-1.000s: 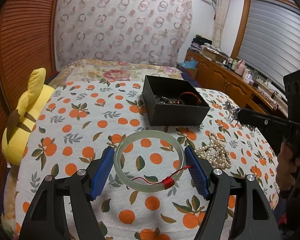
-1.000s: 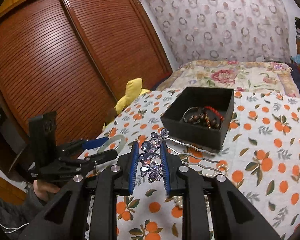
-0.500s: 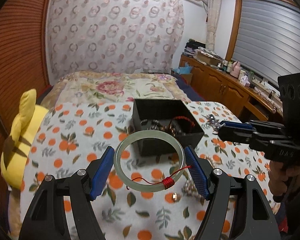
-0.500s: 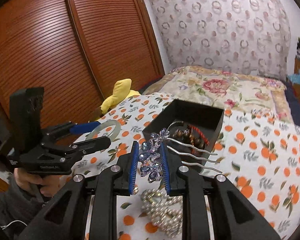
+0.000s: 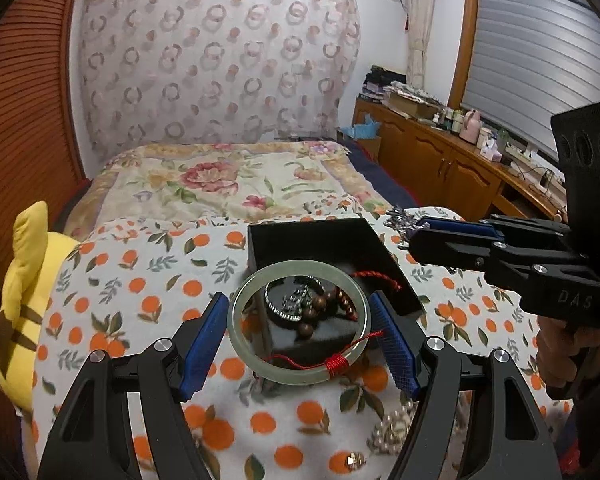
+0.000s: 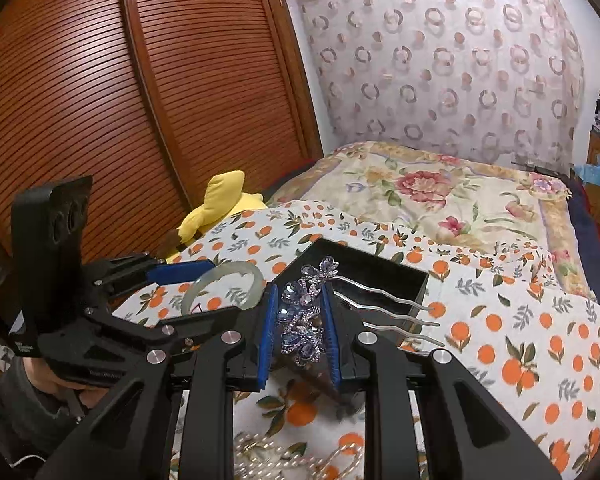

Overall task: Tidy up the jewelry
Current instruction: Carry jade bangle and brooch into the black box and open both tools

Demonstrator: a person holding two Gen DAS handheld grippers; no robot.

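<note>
On the bed point(image 5: 228, 176), a floral quilt lay toward the curtained wall, and nearer the cameras an orange-print blanket point(image 5: 140, 292) carried the working items. A yellow plush toy point(image 5: 24, 280) rested against the blanket's left edge, beside the slatted wooden wardrobe doors point(image 6: 140, 100). A wooden sideboard point(image 5: 440, 160) with small clutter on top stood along the windowed wall. A black open box point(image 5: 312, 240) sat on the blanket and held a brown bead bracelet point(image 5: 324, 308), a red cord bracelet point(image 5: 374, 276) and a dark metallic piece too small to identify. The left gripper point(image 5: 298, 332) held a pale green jade bangle point(image 5: 252, 356) level between its blue pads, its jaws set wide and clamped against the bangle's outer rim; the bangle hung over the near corner of the box, and a red thread wound around its near edge. In the right wrist view the bangle point(image 6: 220, 280) appeared just left of the box point(image 6: 380, 268). The right gripper point(image 6: 300, 320) held a purple rhinestone hairpin point(image 6: 304, 312), its jaws close together and clamped on the jewelled head, with the wavy silver prongs point(image 6: 388, 308) extending to the right above the box's near edge. In the left wrist view this gripper point(image 5: 412, 226) reached in from the right, level with the box's far right corner. A pearl necklace point(image 5: 392, 432) lay heaped on the blanket just in front of the box, beneath the left gripper's right finger.
</note>
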